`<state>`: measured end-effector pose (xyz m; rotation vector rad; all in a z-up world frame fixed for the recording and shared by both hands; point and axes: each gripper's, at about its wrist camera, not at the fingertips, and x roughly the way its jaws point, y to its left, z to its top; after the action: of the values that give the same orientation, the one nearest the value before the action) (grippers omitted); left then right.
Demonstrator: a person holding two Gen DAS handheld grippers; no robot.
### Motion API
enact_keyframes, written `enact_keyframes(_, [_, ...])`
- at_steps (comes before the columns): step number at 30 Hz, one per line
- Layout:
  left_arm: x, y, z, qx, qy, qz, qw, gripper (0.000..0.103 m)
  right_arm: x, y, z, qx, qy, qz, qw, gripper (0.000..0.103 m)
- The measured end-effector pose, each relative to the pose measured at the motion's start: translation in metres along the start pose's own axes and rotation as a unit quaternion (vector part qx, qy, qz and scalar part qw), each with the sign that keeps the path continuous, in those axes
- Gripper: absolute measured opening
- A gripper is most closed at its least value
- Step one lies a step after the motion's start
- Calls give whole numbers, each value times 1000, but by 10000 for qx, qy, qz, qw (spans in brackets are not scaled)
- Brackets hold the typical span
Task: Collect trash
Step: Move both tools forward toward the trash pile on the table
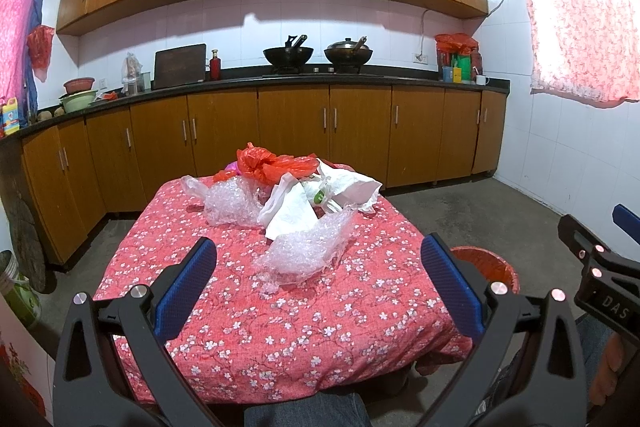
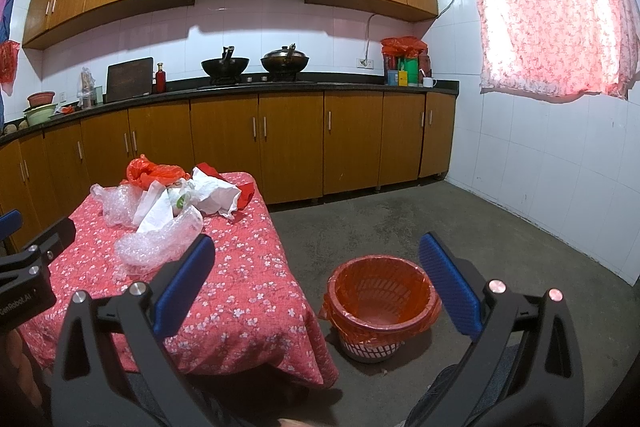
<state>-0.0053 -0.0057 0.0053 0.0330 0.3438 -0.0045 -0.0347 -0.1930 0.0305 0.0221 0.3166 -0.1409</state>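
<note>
Trash pile [image 1: 292, 203] mid-table, bin [image 2: 380, 303] beside table edge

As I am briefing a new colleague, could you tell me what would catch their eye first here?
The heap of trash, bubble wrap, white paper and a red bag, lies on the red floral tablecloth. The red-lined bin stands on the floor right of the table. Both grippers, left and right, are open.
</note>
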Motion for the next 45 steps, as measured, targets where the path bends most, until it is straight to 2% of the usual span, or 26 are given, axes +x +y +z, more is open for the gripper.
enact_keyframes(7, [13, 2, -10, 12, 65, 142, 9999, 101, 9, 2, 0, -44, 52, 77, 9999, 99])
enact_keyframes(11, [25, 13, -11, -91, 283, 166, 9994, 101, 23, 12, 0, -138, 144, 222, 9996, 99])
enact_keyframes(16, [47, 41, -9, -310, 501, 328, 9977, 101, 62, 24, 10, 128, 650, 752, 9950, 99])
enact_keyframes(18, [59, 58, -6, -388, 525, 507, 9966, 101, 77, 34, 13, 148, 767, 954, 9924, 98])
enact_keyframes(23, [90, 97, -3, -638, 668, 800, 9925, 101, 113, 71, 23, -32, 915, 1292, 9874, 87])
enact_keyframes(29, [123, 126, 2, -529, 639, 1147, 9899, 101, 173, 107, 33, -104, 1000, 1402, 9850, 82])
enact_keyframes(32, [139, 134, 4, -485, 638, 1169, 9899, 99, 210, 113, 38, -109, 1026, 1330, 9857, 81])
enact_keyframes(39, [179, 153, 7, -577, 837, 1153, 9881, 90, 308, 124, 35, -317, 1564, 1178, 9801, 79])
enact_keyframes(43, [198, 161, 6, -500, 950, 1195, 9870, 86, 341, 134, 29, -518, 1874, 1167, 9740, 68])
enact_keyframes(45, [204, 163, 5, -517, 985, 1181, 9868, 85, 354, 137, 27, -556, 1991, 1222, 9707, 66])
